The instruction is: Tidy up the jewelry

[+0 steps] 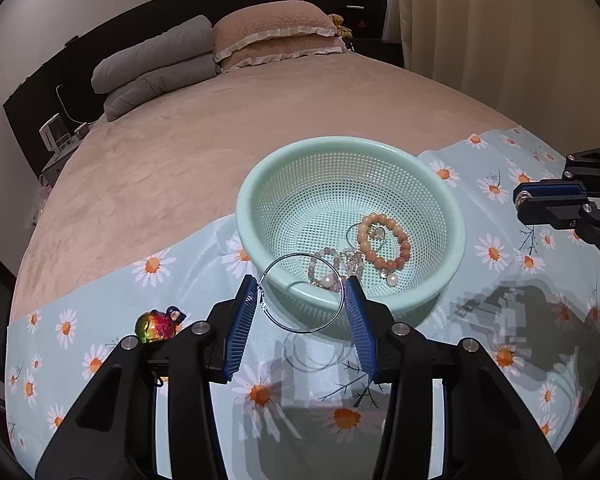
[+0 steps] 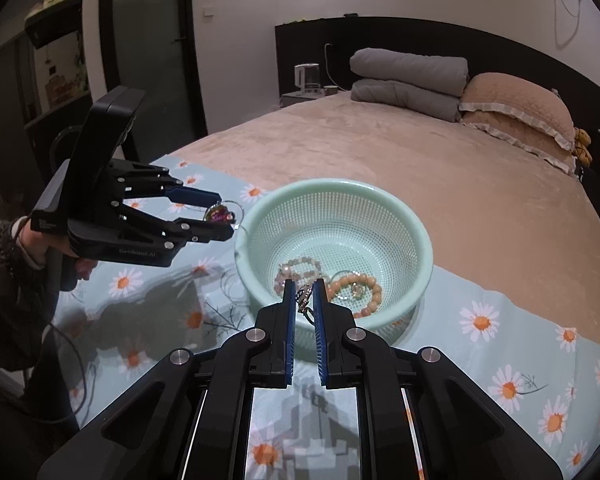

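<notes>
Mint basket (image 1: 451,216) holding bead bracelets (image 1: 383,246), daisy cloth (image 1: 495,252) beneath

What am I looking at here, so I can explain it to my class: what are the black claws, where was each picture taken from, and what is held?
There is no robot. A person holds a hand-operated two-finger gripper in each hand, each with a camera looking along its fingers. One picture comes from the left gripper, the other from the right gripper. A daisy-print cloth carries a mint basket of bead bracelets and a rainbow charm. The left gripper pinches a silver hoop earring, the right a small silver chain.
</notes>
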The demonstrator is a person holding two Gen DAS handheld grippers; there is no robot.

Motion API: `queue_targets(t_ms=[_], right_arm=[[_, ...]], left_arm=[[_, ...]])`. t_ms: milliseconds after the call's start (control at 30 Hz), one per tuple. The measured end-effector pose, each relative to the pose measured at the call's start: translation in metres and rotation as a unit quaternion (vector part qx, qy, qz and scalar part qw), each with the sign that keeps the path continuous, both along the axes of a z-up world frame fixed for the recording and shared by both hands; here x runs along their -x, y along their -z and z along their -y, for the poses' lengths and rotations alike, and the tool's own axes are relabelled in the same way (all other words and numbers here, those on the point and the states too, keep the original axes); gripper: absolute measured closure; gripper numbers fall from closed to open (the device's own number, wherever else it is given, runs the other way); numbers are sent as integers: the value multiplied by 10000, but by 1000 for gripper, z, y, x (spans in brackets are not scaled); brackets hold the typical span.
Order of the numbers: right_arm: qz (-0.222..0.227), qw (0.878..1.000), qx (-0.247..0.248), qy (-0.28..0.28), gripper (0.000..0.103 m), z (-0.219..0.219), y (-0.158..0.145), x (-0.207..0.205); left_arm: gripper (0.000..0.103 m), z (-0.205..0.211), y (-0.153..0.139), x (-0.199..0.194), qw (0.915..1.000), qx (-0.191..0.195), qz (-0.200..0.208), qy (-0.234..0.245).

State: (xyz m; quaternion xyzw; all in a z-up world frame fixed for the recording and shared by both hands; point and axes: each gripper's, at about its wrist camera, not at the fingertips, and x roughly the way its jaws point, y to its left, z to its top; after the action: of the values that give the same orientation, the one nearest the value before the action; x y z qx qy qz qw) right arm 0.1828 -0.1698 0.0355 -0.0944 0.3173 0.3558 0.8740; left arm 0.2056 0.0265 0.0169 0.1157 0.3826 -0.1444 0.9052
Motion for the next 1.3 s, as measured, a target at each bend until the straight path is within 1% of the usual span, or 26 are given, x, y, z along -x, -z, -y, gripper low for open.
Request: queue_targets(t_ms=[100, 300, 467, 567, 667, 700, 733, 767, 800, 833, 867, 900, 933, 1033, 1200, 1300], right_arm=[[-115, 9999, 48, 12, 95, -11, 10, -19], [-195, 9995, 253, -9, 95, -28, 29, -46], [-286, 9993, 233, 28, 94, -30, 40, -58], [-301, 9992, 272, 57, 94, -32, 46, -61], [-199, 9991, 284, 253, 92, -29, 47, -62], [-181, 9989, 248, 350, 86, -26, 47, -63], [-150, 9987, 189, 448, 72, -23, 46, -64], [-118, 9984, 123, 534, 63, -19, 45, -63], [-66, 9981, 85, 615, 48, -17, 43, -62], [9, 9977, 54, 671, 42, -14, 41, -59], [64, 9975, 23, 698, 39, -12, 38, -57], [93, 9973, 7, 724, 33, -11, 36, -55], [129, 9970, 15, 769, 25, -9, 33, -52], [201, 9963, -42, 835, 19, -5, 26, -44], [132, 9952, -89, 969, 16, 1, 14, -30], [34, 9948, -241, 989, 15, 5, 8, -19]], left_arm=[[57, 5, 5, -17, 9999, 16, -86, 73], [57, 22, 14, -46, 9996, -120, -151, 196], [57, 28, 23, -57, 9991, -183, -235, 293], [56, 24, 27, -62, 9991, -139, -299, 276], [52, 21, 26, -61, 9996, -128, -189, 191], [46, 21, 24, -60, 9997, -114, -139, 170], [37, 20, 21, -58, 9998, -99, -73, 167], [30, 20, 19, -56, 9998, -163, 22, 117], [18, 20, 18, -54, 9994, -312, 144, 32], [11, 21, 16, -52, 9984, -479, 290, -46], [11, 19, 14, -51, 9977, -562, 373, -87], [10, 18, 12, -50, 9976, -566, 375, -117], [7, 16, 9, -50, 9977, -547, 365, -163], [6, 12, 0, -44, 9968, -543, 490, -323], [6, 11, -14, -31, 9954, -620, 528, -510], [6, 11, -23, -20, 9950, -541, 563, -625]])
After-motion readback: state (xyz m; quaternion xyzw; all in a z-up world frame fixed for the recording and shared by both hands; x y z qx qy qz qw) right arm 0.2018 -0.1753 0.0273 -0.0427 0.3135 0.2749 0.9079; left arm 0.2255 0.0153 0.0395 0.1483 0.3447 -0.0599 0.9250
